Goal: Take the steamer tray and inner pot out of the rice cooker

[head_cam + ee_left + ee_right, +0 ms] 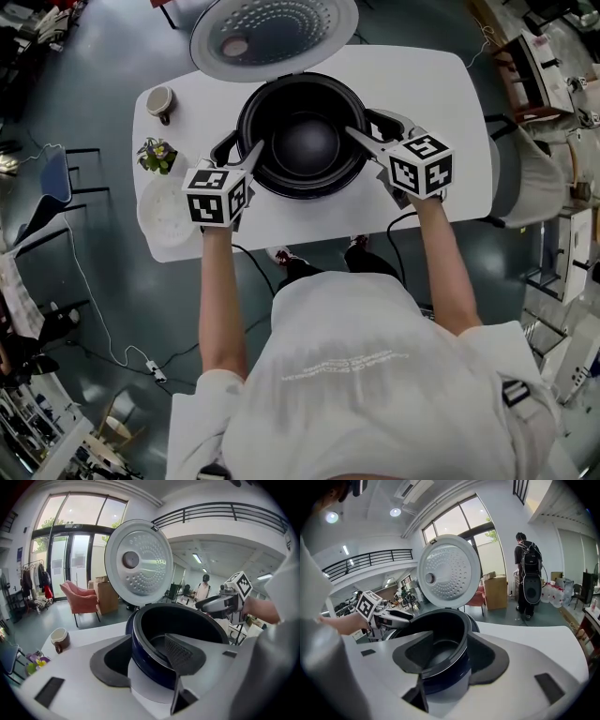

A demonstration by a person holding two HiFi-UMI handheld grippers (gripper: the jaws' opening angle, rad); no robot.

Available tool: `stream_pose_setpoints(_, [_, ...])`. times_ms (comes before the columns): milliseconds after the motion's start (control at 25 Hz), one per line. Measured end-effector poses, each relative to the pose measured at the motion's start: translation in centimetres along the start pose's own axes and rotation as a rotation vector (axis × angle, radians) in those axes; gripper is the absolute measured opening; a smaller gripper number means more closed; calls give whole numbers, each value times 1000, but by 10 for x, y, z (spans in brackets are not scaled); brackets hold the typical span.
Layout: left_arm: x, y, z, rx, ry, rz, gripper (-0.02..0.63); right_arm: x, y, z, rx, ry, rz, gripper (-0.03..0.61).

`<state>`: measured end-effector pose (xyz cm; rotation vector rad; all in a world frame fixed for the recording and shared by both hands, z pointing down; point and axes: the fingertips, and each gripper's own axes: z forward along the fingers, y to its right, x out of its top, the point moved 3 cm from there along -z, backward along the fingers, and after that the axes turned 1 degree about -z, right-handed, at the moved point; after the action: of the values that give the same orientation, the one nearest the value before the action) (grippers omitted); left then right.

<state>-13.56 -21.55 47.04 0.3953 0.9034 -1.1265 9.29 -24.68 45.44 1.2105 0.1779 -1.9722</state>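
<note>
1. No text, brand or number can be read for certain in any view.
2. The person's white T-shirt (375,375) carries two lines of pale print across the back (too faint and small to make out).
3. The white cube with black square markers (217,195) on the left claw (242,152) and the matching cube (422,164) on the right claw (364,127) show block patterns only, with no letters or digits.
4. A small dark blue sign (19,554) on the wall beside the glass doors (70,564) is too small to read.

White table (441,84), open rice cooker (274,36), mug (161,101), small flowers (157,155), white round tray (167,212)
</note>
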Motion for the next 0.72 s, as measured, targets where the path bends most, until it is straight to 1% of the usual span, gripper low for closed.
stream_pose_setpoints(160, [0,5,5,2,5,-2,232,-8,11,3,-2,-24,15,235])
stream_pose_setpoints(240, [0,2,4,3,7,-1,232,-9,9,9,-5,-32,18,235])
stream_pose_setpoints(480, [-2,4,4,15,-8,29,253,-19,8,15,-30,-91,-29,238])
stream_pose_setpoints(640, [-2,2,3,28,-9,48,258,-19,1,18,-31,-98,-28,238])
stream_pose_setpoints(720, [-3,3,3,37,-6,51,258,-20,-1,18,-36,-102,-31,224])
